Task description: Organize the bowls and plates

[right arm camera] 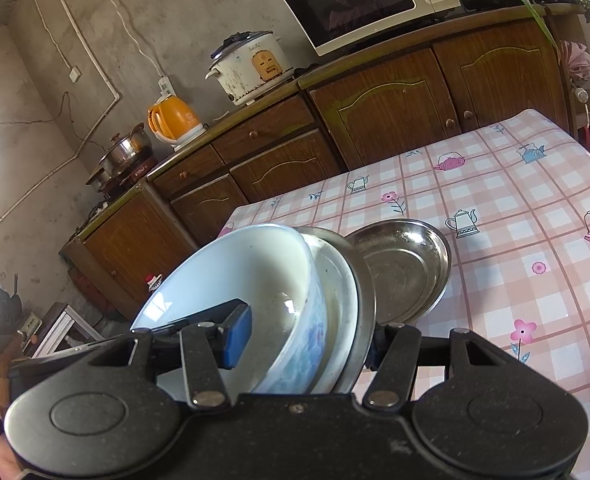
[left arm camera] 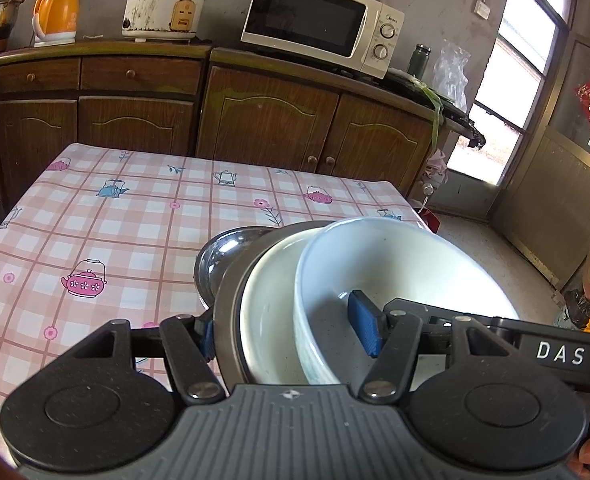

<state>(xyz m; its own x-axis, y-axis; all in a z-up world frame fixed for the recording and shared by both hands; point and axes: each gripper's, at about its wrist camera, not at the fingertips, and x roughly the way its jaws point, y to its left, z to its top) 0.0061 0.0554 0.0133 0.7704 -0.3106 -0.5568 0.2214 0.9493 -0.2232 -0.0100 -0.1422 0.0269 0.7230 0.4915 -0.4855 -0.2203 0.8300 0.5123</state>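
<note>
Both grippers clamp one nested stack from opposite sides, likely to carry it as a unit above the table. The left gripper and right gripper each pinch white bowl, inner bowl and metal plate; a steel dish seems to rest behind

Your left gripper and right gripper each clamp the stack of bowls from opposite sides, one blue pad inside the innermost bowl, the other against the stack's outer wall. Both point slightly downward.
</note>
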